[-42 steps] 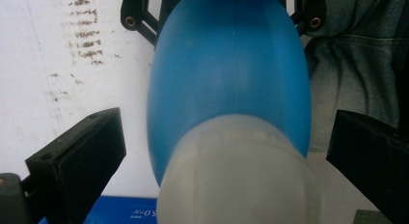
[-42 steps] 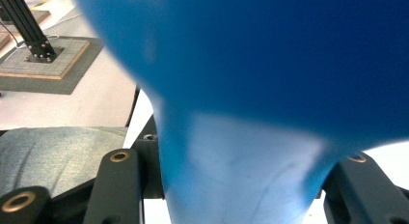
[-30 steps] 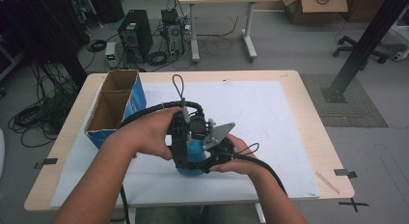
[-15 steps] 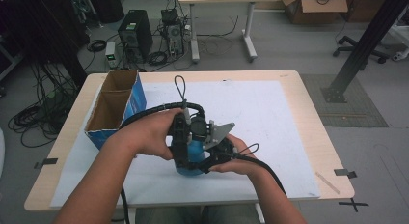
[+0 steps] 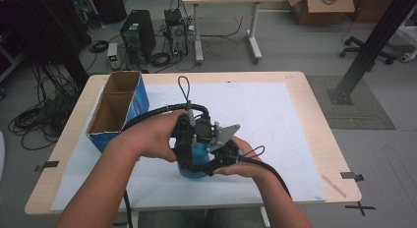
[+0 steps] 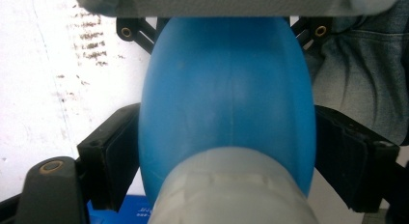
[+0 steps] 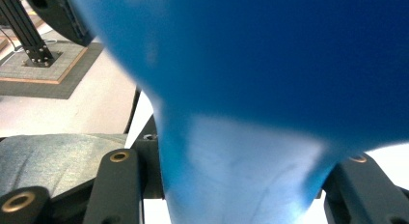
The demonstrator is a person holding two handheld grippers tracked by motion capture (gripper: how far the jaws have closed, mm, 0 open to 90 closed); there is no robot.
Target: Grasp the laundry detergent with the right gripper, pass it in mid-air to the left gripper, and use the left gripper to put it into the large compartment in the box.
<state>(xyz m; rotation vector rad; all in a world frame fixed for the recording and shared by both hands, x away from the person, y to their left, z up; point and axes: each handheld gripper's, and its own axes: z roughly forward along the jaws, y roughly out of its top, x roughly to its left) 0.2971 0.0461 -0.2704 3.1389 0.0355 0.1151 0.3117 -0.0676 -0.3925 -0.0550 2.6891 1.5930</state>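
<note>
A blue rubber bulb (image 5: 193,165) with a pale neck stands on the white sheet near the table's front, held between both hands. My left gripper (image 5: 183,142) comes down on it from above. In the left gripper view its jaws have just been closing on the bulb's round body (image 6: 226,103), and both pads (image 6: 118,151) press its sides. My right gripper (image 5: 219,161) reaches in from the right. In the right gripper view the bulb (image 7: 270,55) narrows to a paler neck, and my right gripper (image 7: 238,185) is shut on that part.
An open blue cardboard box (image 5: 118,107) with two compartments stands at the table's left. A white sheet (image 5: 280,120) covers most of the tabletop. A black cable loop (image 5: 184,88) lies behind the hands. A computer tower (image 5: 137,35), cables and a desk stand on the floor beyond.
</note>
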